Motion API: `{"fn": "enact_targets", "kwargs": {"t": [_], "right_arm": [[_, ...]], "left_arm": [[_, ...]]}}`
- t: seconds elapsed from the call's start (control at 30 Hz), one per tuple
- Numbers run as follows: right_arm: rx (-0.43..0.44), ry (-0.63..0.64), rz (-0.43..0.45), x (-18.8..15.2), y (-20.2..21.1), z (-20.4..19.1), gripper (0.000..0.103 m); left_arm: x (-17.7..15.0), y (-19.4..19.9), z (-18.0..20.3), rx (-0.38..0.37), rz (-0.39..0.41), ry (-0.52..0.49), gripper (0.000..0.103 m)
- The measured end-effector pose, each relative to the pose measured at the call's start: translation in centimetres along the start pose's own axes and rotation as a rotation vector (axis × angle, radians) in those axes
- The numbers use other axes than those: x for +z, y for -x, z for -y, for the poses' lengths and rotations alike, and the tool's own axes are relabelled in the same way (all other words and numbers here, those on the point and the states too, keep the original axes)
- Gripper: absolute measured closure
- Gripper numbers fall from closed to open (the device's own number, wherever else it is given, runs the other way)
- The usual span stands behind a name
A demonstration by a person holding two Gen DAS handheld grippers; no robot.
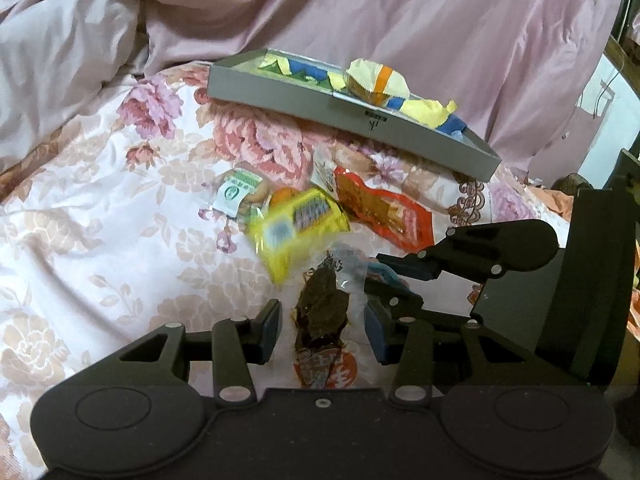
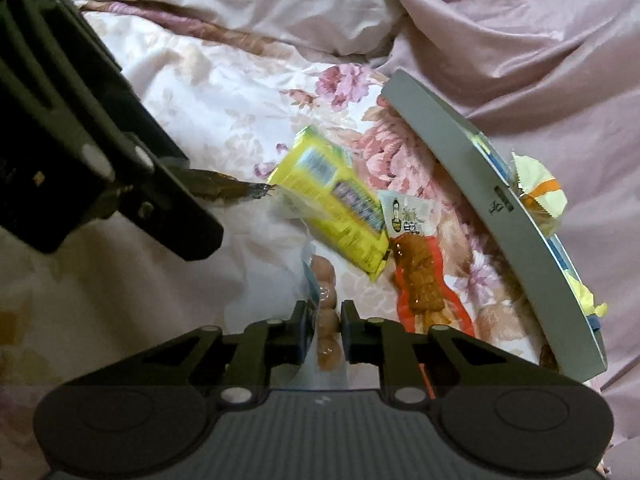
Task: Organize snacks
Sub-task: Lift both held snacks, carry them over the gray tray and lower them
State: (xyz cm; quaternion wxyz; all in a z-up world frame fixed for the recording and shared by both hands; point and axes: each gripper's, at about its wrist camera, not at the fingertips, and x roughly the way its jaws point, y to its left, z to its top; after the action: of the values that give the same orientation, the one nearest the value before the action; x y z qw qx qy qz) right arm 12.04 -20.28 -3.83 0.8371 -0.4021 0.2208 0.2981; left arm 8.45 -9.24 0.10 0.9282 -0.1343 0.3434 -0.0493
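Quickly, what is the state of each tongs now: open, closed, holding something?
Left tongs: holding the clear packet of dark dried meat.
Right tongs: closed on the clear packet of round brown balls.

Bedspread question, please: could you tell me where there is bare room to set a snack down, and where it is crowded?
Free: the floral bedspread left of the yellow packet, up to the pink quilt. Crowded: the strip between the yellow packet, the red packet and the grey tray, and the tray's inside, already full of wrappers.
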Motion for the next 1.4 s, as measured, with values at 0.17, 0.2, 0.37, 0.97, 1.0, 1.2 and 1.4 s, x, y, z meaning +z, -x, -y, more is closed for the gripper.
{"fn": "enact_targets", "kwargs": {"t": [0.17, 0.2, 0.37, 0.97, 1.0, 1.2, 1.4], "right_arm": [[-0.067, 0.015, 0.046, 0.1, 0.7, 0.2, 0.085], [-0.077, 0.011, 0.059, 0.1, 1.0, 0.3, 0.085], [-0.176, -0.007, 0.158, 0.5, 2.4, 1.0, 0.085], [-0.473, -0.349, 0.37, 0.8, 4.2, 8.3, 0.085], [-0.483, -0.371, 0.373, 0.7, 4.0, 8.8, 0.085], [-0.525, -0.502, 0.378, -0.1, 1.9, 12.2, 0.085], [-0.53, -0.602, 0.362, -0.6, -0.4, 15.4, 0.085]], "left_arm": [[0.7, 0.8, 0.3, 0.004, 0.045, 0.0, 0.056], [0.9, 1.0, 0.4, 0.006, 0.055, -0.001, 0.056], [2.2, 1.6, 0.8, 0.014, 0.107, -0.001, 0.056], [12.0, -3.0, 4.3, -0.021, 0.21, -0.018, 0.056], [12.5, -3.6, 4.7, -0.031, 0.204, -0.021, 0.056], [14.8, -7.5, 6.3, -0.058, 0.194, -0.059, 0.056], [16.7, -11.1, 6.6, -0.044, 0.16, -0.064, 0.056]]}}
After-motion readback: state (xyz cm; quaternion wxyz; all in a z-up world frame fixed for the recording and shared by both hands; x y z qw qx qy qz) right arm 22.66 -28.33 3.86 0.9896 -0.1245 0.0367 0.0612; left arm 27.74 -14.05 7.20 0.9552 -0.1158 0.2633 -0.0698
